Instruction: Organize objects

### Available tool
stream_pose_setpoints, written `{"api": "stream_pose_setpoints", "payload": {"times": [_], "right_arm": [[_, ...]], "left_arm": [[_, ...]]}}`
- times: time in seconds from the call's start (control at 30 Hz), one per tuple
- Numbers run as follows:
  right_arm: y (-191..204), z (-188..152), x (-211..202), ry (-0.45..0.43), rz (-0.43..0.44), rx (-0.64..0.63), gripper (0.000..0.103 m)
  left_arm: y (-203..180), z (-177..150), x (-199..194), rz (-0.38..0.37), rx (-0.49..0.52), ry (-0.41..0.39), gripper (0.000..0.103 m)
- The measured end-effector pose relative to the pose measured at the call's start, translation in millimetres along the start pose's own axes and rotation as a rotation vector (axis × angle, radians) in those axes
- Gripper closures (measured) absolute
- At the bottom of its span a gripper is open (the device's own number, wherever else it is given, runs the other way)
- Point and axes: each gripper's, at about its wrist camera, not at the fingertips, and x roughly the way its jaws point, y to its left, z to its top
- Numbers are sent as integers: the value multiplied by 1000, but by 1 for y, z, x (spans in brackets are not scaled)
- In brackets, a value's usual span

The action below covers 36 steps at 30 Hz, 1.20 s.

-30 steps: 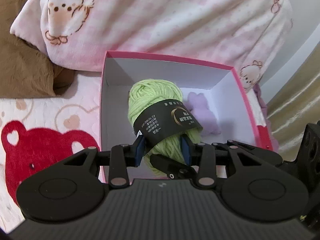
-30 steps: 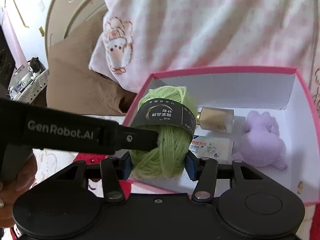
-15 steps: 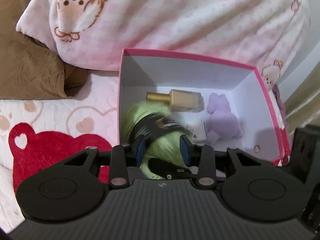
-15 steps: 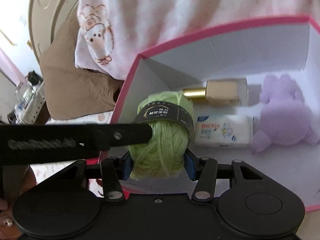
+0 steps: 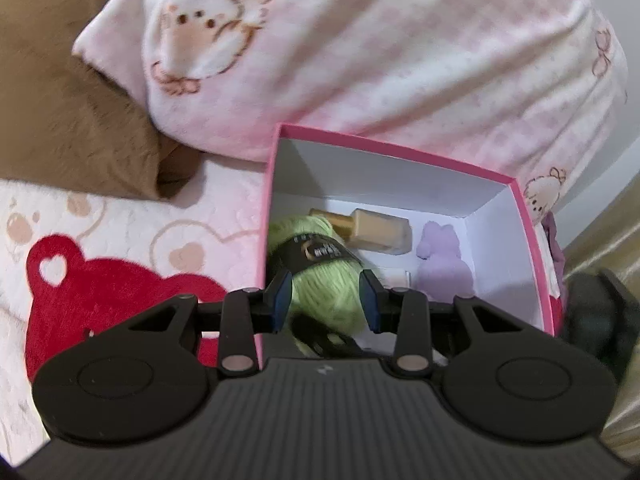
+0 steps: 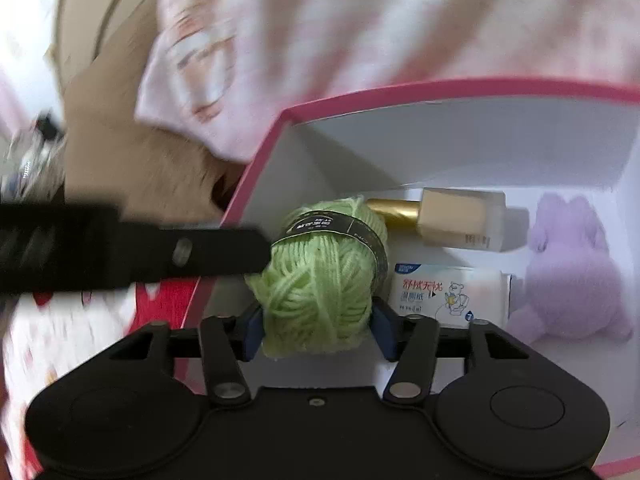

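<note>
A: Where is the green yarn ball (image 6: 320,276) now?

B: It is down inside the pink box (image 6: 256,172), at the box's left wall. A second ago both grippers held it above the box opening and it hid most of the things inside. Now the gold-capped bottle (image 6: 452,222) shows behind it, and the tissue pack (image 6: 448,290) lies just to the right of the right gripper's jaws.

A: What are the jaws of the right gripper (image 6: 318,330) doing?

B: They pinch the lower part of the yarn ball from both sides, as they did before. The blue pads press into the wool.

A: And the left gripper (image 5: 325,300)?

B: Here is the change. One second ago its jaws squeezed the ball at the black label. Now they are spread, and the ball sits between them with a small gap at each pad. In the right wrist view its finger (image 6: 192,248) comes in from the left, and whether the tip touches the ball I cannot tell, because this view is blurred.

A: What else is in the box?

B: A purple plush toy (image 5: 442,268), far to the right of the jaws. The box stands on the bed (image 5: 132,240), in front of a pink pillow (image 5: 360,48).
</note>
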Motion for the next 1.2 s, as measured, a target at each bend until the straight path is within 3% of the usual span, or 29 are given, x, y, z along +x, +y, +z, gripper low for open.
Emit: {"api": "stream_pose_setpoints", "payload": {"times": [0.17, 0.27, 0.53, 0.77, 0.97, 1.2], "right_arm": [[1, -5, -48, -19, -3, -102, 37], [1, -6, -88, -36, 8, -148, 29], [9, -11, -182, -67, -22, -247, 28], [14, -26, -250, -71, -38, -309, 27], [3, -53, -278, -67, -5, -298, 26], [-13, -82, -268, -27, 1, -276, 26]], "left_arm": [[-6, -5, -19, 15, 13, 18, 64], [-13, -9, -35, -2, 8, 33, 58], [-44, -24, -80, -9, 44, 64, 44], [-78, -48, -123, -104, 166, 58, 37], [-91, -79, -130, -111, 214, 74, 35], [-89, -111, -105, -82, 245, 99, 35]]}}
